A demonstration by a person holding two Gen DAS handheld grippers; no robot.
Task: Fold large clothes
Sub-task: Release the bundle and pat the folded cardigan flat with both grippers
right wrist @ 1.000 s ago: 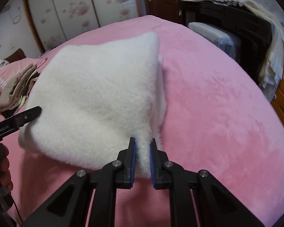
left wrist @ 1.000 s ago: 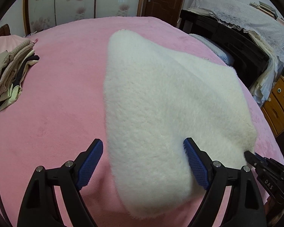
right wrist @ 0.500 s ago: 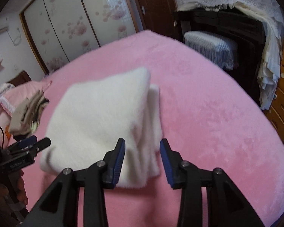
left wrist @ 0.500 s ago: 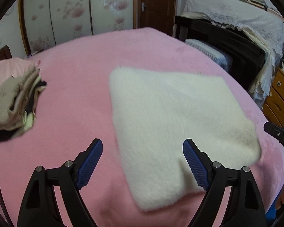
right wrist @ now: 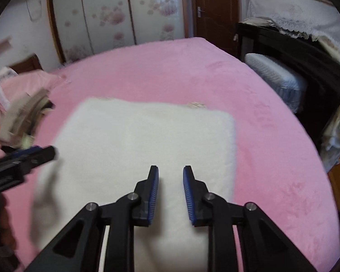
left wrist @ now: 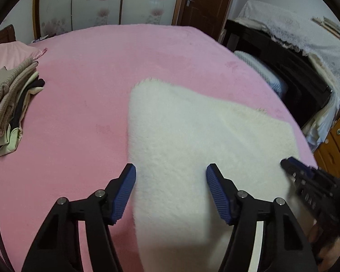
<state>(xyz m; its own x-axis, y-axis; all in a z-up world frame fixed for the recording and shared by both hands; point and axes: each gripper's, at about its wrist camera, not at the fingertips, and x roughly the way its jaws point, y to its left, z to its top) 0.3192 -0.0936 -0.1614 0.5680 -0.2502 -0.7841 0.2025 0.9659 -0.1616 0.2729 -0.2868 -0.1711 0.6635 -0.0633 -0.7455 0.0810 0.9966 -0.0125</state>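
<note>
- Left wrist view: we see the folded white garment (left wrist: 199,140) lying ahead under both tools, long axis running left to right across the bed (left wrist: 83,104).
- Left tool (left wrist: 171,176) closing, gripping nothing; right tool (right wrist: 170,176) closing, narrow and empty.

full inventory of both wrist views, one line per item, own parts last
white fleece garment: 1, cream white, folded, lying on the bed under both tools
bed cover: 1, pink, spread over the bed
clothes pile: 1, beige, dark and pale green pieces, left edge of bed
pillow: 1, pink, behind the pile
wardrobe doors: white with pink flowers, back wall
door: 1, brown, beside the wardrobe
dark furniture: 1, black, lace cover on top, right of bed
padded stool: 1, white, by the black furniture
drawers: orange wood, far right
left tool: black, blue pads, closing, garment between them, ungripped
right tool: black, blue pads, closing, nothing gripped
</note>
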